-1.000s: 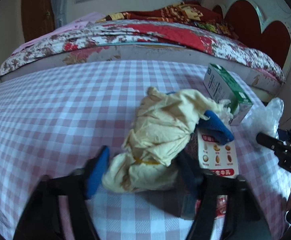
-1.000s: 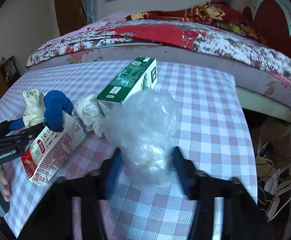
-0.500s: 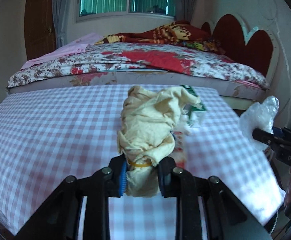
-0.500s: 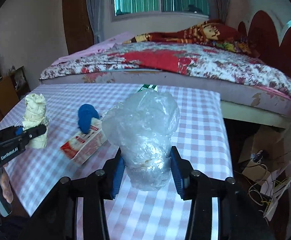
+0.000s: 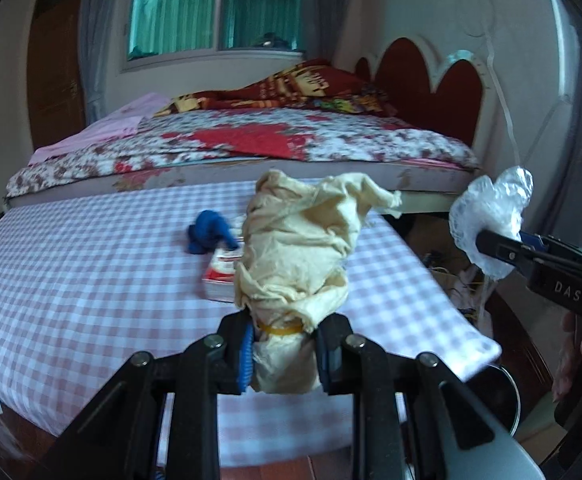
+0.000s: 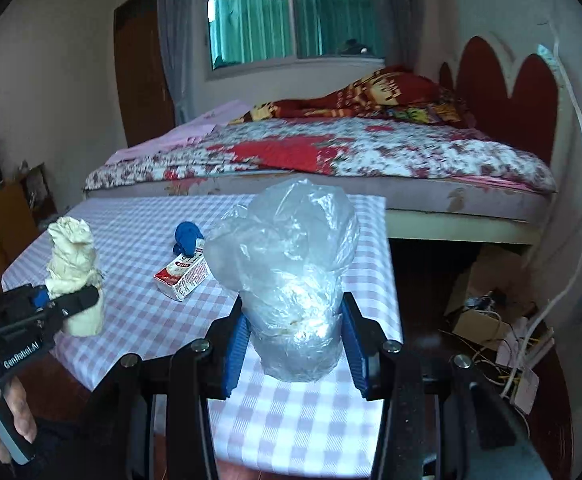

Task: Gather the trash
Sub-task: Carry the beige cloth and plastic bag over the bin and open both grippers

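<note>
Cream paper wad [image 5: 295, 248] is sitting clenched in the left tongs [image 5: 283, 354], above the desk [image 5: 91, 264]; the right tongs [image 6: 295, 344] are squeezing the plastic bag [image 6: 291, 264]. Both should be staying tight while travelling binward, I judge. The carton [image 6: 183, 274] and blue scrap [image 6: 187, 236] are waiting on the desk

bed [image 6: 371, 152] | window [image 6: 287, 16] | heart-shaped headboard [image 5: 431, 84] | checked tablecloth [image 5: 71, 248]

a home bedroom: made bed [image 5: 251, 140], heart-shaped headboard [image 5: 431, 80], curtained window [image 6: 291, 20].
</note>
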